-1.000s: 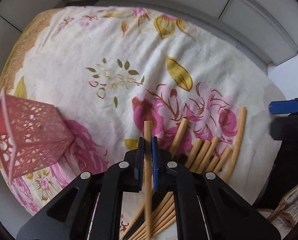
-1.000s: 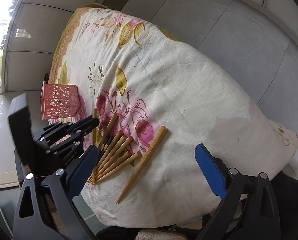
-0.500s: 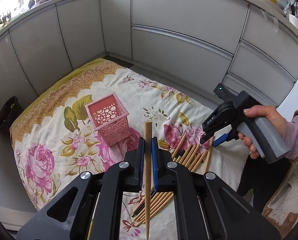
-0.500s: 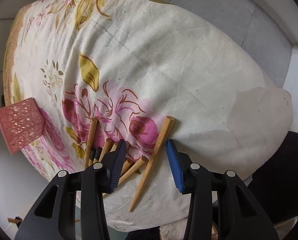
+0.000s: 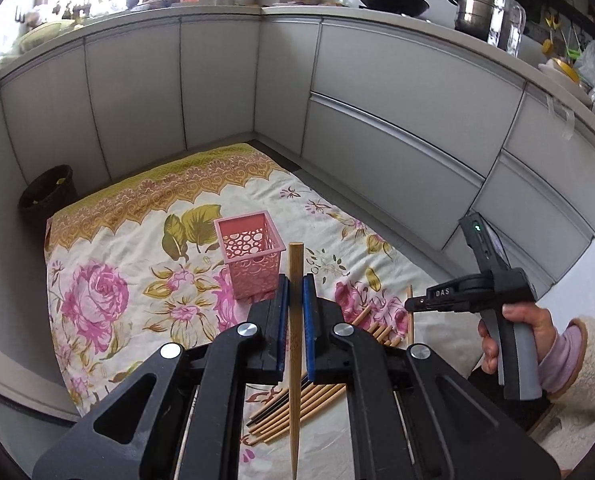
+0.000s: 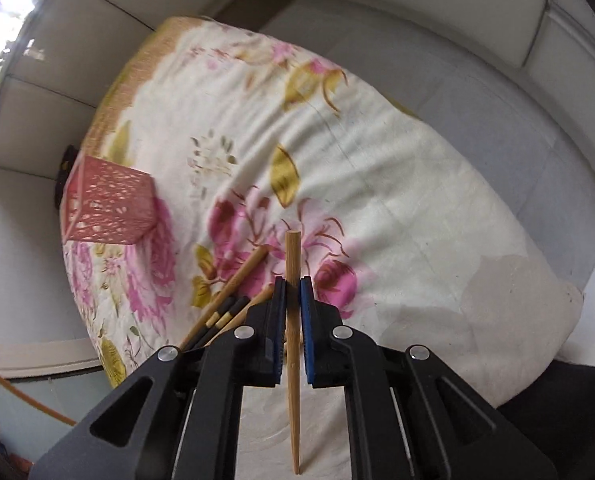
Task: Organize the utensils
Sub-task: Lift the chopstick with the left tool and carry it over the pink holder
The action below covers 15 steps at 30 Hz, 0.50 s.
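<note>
My left gripper [image 5: 296, 286] is shut on a wooden chopstick [image 5: 296, 344], held high above the floral cloth [image 5: 109, 248], thick end forward. The pink perforated holder [image 5: 251, 258] stands upright just ahead and to the left of it. A pile of wooden and black chopsticks [image 5: 297, 408] lies on the cloth below. My right gripper [image 6: 292, 286] is shut on another wooden chopstick [image 6: 292, 344], close above the cloth. It also shows at the right of the left wrist view [image 5: 411, 304]. In the right wrist view the holder [image 6: 105, 204] is far left and the pile [image 6: 225, 304] just left of the fingers.
Grey cabinet fronts [image 5: 377, 120] ring the cloth-covered surface. A dark bin [image 5: 47, 194] stands beyond the far left corner. The cloth's right edge [image 6: 537, 320] drops off near my right gripper. A person's hand [image 5: 513, 336] holds the right gripper.
My left gripper has lifted and tilted back with its chopstick. My right gripper has come down on the outermost chopstick and shut on it.
</note>
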Each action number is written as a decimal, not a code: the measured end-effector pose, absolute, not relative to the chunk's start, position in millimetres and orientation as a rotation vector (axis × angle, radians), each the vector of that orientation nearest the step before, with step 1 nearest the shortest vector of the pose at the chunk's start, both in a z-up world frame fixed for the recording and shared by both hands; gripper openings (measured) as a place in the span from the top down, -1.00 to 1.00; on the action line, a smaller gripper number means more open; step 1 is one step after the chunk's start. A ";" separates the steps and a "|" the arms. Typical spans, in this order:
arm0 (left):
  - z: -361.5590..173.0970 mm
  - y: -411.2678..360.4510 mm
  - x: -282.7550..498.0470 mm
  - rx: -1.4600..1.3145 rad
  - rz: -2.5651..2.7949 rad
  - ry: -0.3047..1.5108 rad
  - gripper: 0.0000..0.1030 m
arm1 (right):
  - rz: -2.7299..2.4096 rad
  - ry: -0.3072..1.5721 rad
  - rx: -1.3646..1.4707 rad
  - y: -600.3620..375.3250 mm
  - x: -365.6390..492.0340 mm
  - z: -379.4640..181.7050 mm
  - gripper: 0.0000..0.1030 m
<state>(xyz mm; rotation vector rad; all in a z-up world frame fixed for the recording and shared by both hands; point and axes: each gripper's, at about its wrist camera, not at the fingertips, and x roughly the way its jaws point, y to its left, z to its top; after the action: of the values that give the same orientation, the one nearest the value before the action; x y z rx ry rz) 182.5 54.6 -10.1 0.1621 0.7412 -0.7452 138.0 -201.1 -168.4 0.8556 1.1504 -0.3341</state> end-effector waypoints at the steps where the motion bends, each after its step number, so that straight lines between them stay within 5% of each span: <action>1: -9.5 56.7 179.2 0.131 -0.737 0.734 0.88 | -0.298 1.109 0.833 -195.4 132.5 -158.8 0.86; 15: 30.2 55.7 144.9 -0.086 -0.599 0.581 0.88 | -0.079 0.709 0.495 -178.3 85.8 -4.9 0.85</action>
<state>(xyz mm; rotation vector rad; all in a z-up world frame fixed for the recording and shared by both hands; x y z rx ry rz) 144.9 55.7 30.2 -0.0859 0.5808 -0.5992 85.8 -178.3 -4.9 0.4951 0.7089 -0.0793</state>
